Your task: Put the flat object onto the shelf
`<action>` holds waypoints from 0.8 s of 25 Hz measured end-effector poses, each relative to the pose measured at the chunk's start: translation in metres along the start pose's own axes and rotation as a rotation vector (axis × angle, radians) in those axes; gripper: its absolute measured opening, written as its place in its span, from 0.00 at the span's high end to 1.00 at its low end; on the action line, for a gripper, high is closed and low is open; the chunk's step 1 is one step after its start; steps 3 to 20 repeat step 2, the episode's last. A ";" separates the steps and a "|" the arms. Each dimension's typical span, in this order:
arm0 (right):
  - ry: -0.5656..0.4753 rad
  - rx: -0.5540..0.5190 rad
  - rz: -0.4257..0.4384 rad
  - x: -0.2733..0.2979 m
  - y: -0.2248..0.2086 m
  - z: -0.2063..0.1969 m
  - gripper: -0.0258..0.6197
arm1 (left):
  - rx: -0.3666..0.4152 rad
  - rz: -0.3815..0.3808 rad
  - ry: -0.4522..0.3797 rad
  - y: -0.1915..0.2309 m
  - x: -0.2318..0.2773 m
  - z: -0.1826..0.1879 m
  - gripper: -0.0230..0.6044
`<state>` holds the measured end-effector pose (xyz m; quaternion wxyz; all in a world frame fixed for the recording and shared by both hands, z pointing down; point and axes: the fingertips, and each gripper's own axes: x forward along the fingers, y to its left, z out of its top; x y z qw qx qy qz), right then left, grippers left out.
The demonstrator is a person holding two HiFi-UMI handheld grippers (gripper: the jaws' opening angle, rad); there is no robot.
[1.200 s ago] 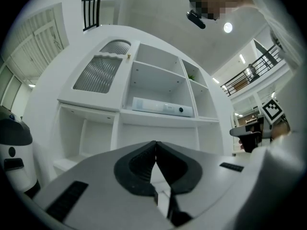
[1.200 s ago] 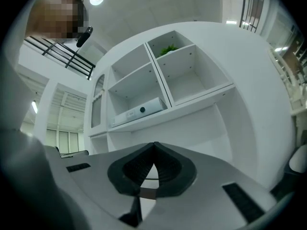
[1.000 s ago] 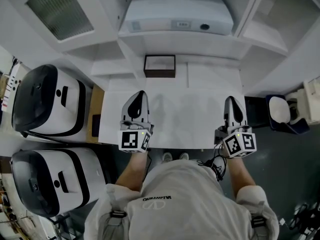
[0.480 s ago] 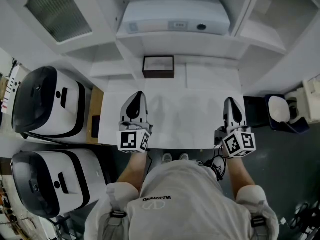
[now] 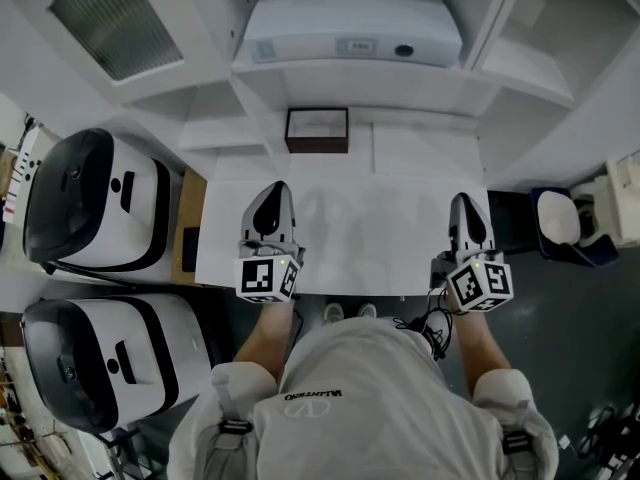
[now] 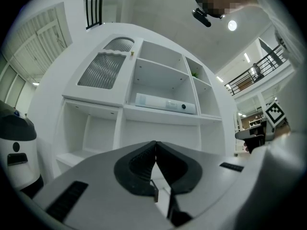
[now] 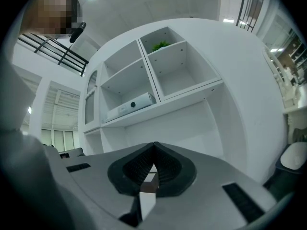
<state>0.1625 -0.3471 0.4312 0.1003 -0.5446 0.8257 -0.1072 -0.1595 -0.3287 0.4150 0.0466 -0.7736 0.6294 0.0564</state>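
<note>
Claw left (image 5: 273, 190), claw right (image 5: 467, 201), level, closed

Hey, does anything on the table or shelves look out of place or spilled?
Nothing stands out. The dark-framed flat object sits square at the back of the table, the white box sits level on the shelf, and the left gripper and right gripper hover shut, empty.

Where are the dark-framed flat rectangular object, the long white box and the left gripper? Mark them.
dark-framed flat rectangular object (image 5: 318, 130): head view, its pale middle.
long white box (image 5: 350, 36): head view, its top face.
left gripper (image 5: 279, 187): head view, between its shut fingertips.
</note>
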 end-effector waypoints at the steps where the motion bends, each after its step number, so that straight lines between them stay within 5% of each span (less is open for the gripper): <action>1: 0.001 0.000 -0.002 0.000 -0.001 -0.001 0.95 | 0.002 0.000 0.002 0.000 0.000 -0.001 0.96; 20: 0.002 -0.001 -0.004 0.000 -0.003 -0.001 0.95 | 0.004 0.000 0.003 0.000 0.001 -0.001 0.96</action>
